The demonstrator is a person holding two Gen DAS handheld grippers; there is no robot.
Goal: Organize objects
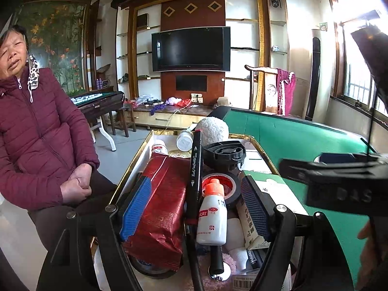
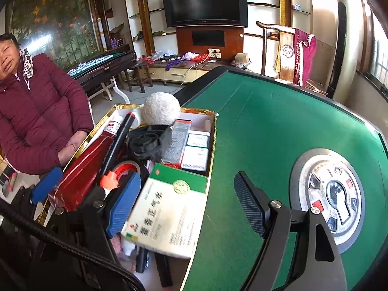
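Between the right tool's (image 2: 186, 201) widely spread pads lies the green-and-white medicine carton (image 2: 167, 213), resting on the near corner of the gold-rimmed box (image 2: 213, 131); no pad visibly presses it, so it appears released. Just left, the left tool (image 1: 194, 208) hangs wide over the box contents, holding nothing, with the white dropper bottle (image 1: 212, 215) and red foil pack (image 1: 160, 208) beneath. For a tidy result, lay each item flat in a free pocket and withdraw straight back. Farther off, the green surface (image 2: 266, 121) stands bare of loose items.
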